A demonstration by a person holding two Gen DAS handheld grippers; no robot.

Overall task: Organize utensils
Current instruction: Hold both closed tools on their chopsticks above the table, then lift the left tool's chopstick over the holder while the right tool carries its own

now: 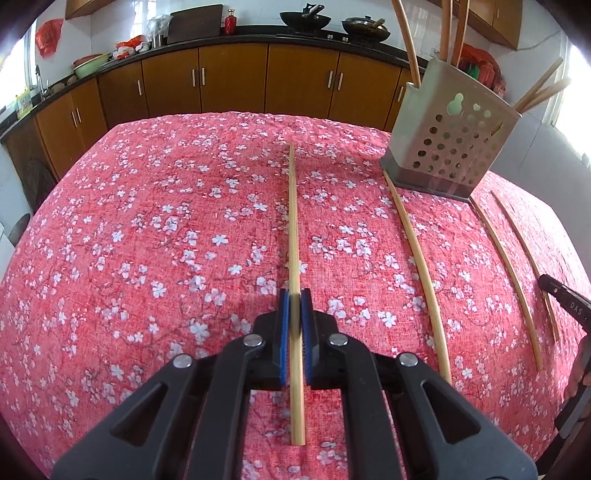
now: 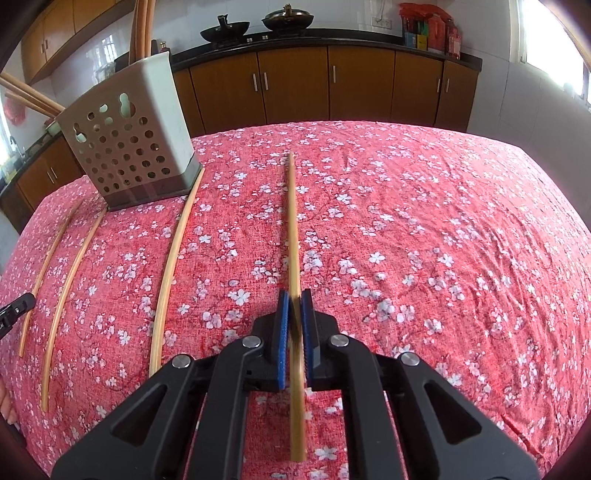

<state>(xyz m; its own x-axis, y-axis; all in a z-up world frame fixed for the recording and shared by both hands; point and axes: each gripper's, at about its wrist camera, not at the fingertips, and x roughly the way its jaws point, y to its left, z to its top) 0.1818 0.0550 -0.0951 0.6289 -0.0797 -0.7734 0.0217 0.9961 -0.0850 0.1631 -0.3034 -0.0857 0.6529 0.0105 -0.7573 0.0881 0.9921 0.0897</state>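
My left gripper (image 1: 294, 295) is shut on a bamboo chopstick (image 1: 293, 221) that runs forward between its blue pads, over the red floral cloth. My right gripper (image 2: 294, 297) is shut on another bamboo chopstick (image 2: 293, 229) the same way. A grey perforated utensil holder (image 1: 447, 136) with several chopsticks standing in it sits at the far right of the left wrist view; it also shows at the far left of the right wrist view (image 2: 129, 144). Three loose chopsticks lie beside it on the cloth, the nearest (image 1: 417, 266) (image 2: 173, 266) touching its base.
The table (image 1: 147, 240) is covered by a red cloth with white blossoms. Brown kitchen cabinets (image 1: 229, 81) and a dark counter with two woks (image 1: 304, 18) run behind it. The right gripper's tip (image 1: 565, 299) shows at the right edge of the left wrist view.
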